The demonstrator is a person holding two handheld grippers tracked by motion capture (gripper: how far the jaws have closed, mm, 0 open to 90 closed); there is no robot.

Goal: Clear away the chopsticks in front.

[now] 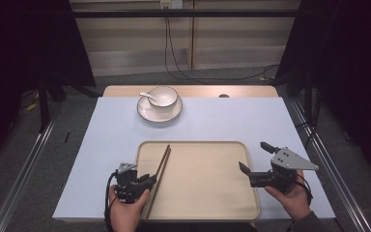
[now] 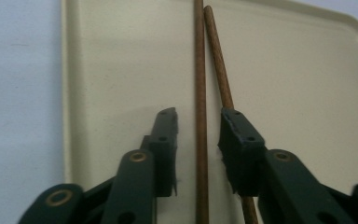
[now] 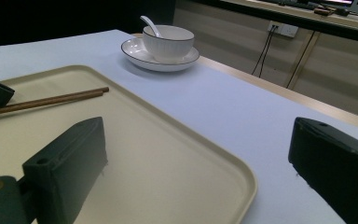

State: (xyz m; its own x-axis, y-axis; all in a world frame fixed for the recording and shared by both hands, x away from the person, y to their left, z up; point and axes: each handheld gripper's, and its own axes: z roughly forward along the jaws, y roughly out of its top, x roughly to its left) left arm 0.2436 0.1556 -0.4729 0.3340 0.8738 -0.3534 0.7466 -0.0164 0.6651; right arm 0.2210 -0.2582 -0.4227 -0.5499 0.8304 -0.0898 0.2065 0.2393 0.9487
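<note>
Two brown chopsticks (image 1: 162, 166) lie side by side along the left part of a beige tray (image 1: 203, 193). My left gripper (image 1: 150, 180) is low over their near end. In the left gripper view its jaws (image 2: 198, 121) stand a little apart around the chopsticks (image 2: 200, 70), which rest on the tray (image 2: 121, 56); the pads do not press them. My right gripper (image 1: 254, 156) is open wide at the tray's right edge, nothing between its jaws (image 3: 198, 135). The right gripper view also shows the chopsticks (image 3: 51, 100) across the tray (image 3: 168, 154).
A white bowl (image 1: 163, 95) with a white spoon (image 1: 148, 95) stands on a white plate (image 1: 159, 113) at the far side of the pale blue table top, beyond the tray. Bowl (image 3: 170, 42) and plate (image 3: 135, 56) also show in the right gripper view.
</note>
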